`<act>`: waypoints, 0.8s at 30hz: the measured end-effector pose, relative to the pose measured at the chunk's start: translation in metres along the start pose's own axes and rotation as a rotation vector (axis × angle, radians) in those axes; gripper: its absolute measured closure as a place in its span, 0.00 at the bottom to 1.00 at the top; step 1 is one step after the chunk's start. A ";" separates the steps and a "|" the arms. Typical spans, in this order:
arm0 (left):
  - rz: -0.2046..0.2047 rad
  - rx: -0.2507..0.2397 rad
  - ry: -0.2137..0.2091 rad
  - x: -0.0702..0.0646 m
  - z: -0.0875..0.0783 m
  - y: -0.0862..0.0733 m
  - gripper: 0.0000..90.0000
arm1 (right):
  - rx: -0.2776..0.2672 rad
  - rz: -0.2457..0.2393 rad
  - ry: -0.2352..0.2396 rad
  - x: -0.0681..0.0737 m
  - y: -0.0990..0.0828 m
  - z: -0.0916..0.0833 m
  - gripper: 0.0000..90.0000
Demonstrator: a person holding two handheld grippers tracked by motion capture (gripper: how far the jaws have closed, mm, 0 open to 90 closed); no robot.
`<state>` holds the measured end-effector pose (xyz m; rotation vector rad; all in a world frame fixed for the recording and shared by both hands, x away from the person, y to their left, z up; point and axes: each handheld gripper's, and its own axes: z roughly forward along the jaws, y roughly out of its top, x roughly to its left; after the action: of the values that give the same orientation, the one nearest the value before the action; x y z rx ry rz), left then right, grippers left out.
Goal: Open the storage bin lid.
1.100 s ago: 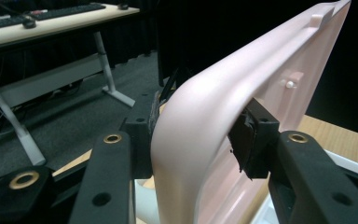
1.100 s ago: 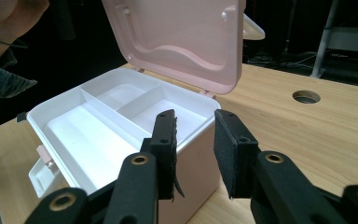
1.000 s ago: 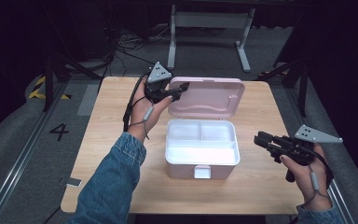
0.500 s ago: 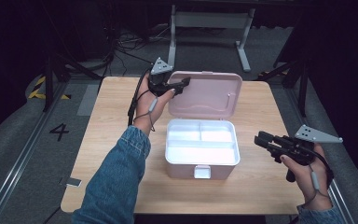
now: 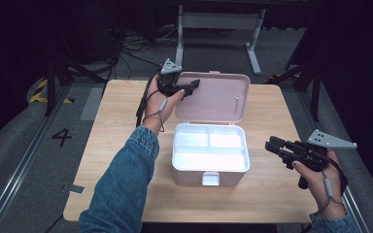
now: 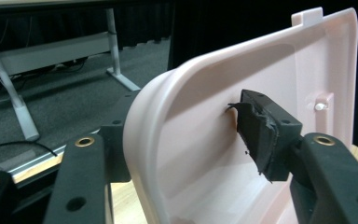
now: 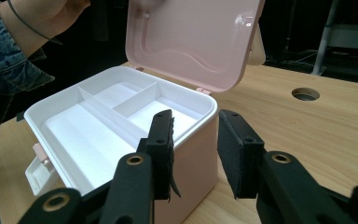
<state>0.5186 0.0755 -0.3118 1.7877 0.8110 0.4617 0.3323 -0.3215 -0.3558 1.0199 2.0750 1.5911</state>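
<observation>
The box (image 5: 211, 154) sits mid-table (image 5: 116, 126), its lid (image 5: 217, 97) raised behind it.

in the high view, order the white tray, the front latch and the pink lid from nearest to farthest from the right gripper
From the right gripper:
1. White tray, just to its left, inside the box.
2. Front latch, farther left at the box's near wall.
3. Pink lid, standing open at the back, beyond the tray.

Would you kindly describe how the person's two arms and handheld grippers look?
Both forearms wear blue denim sleeves. The left gripper and right gripper are black, two-jawed, with brass-ringed screw holes and dark foam pads, each topped by a grey three-cornered plate and trailing a dark cable.
</observation>
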 end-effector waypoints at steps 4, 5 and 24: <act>0.004 0.000 -0.003 0.003 0.005 -0.003 0.45 | -0.002 0.003 -0.004 -0.002 0.000 -0.002 0.74; 0.006 -0.001 -0.005 0.004 0.006 -0.003 0.44 | -0.004 0.006 -0.004 -0.003 0.000 -0.002 0.74; -0.049 0.024 -0.039 0.023 0.029 -0.016 0.40 | 0.016 0.016 -0.015 -0.012 -0.005 0.002 0.72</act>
<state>0.5484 0.0760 -0.3387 1.7890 0.8343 0.3847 0.3404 -0.3294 -0.3635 1.0526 2.0787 1.5720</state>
